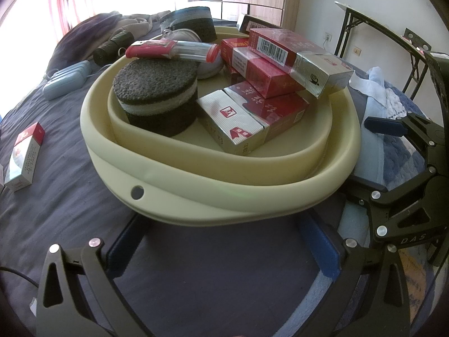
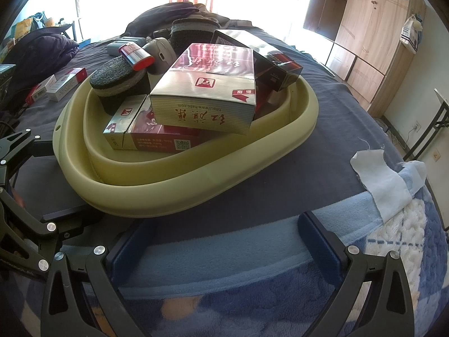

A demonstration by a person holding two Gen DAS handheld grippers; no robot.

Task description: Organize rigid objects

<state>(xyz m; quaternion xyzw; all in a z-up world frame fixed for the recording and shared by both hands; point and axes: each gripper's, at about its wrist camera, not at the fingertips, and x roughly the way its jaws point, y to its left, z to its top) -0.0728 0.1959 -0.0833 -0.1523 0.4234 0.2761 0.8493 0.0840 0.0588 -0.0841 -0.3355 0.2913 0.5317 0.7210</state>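
A cream basin (image 1: pixel 213 196) (image 2: pixel 196 179) sits on the dark bed sheet. It holds a round black sponge (image 1: pixel 157 95) (image 2: pixel 118 81), several red cigarette packs (image 1: pixel 252 118) (image 2: pixel 207 92), a red-and-clear lighter (image 1: pixel 174 49) (image 2: pixel 137 56), a grey case (image 2: pixel 161 53) and a black box (image 2: pixel 269 61). My left gripper (image 1: pixel 224 241) is open, and its blue pads reach just under the basin's near rim. My right gripper (image 2: pixel 224 238) is open over the blue blanket, empty, with its left finger (image 2: pixel 129 241) close to the rim.
Loose cigarette packs (image 1: pixel 25 154) (image 2: pixel 61 84) lie on the sheet beside the basin. A light blue case (image 1: pixel 67 80), a second sponge (image 1: pixel 193 21) and dark clothes lie behind it. A white cloth (image 2: pixel 384 179) lies on the blanket. A folding table (image 1: pixel 362 16) and a wardrobe (image 2: pixel 364 33) stand beyond the bed.
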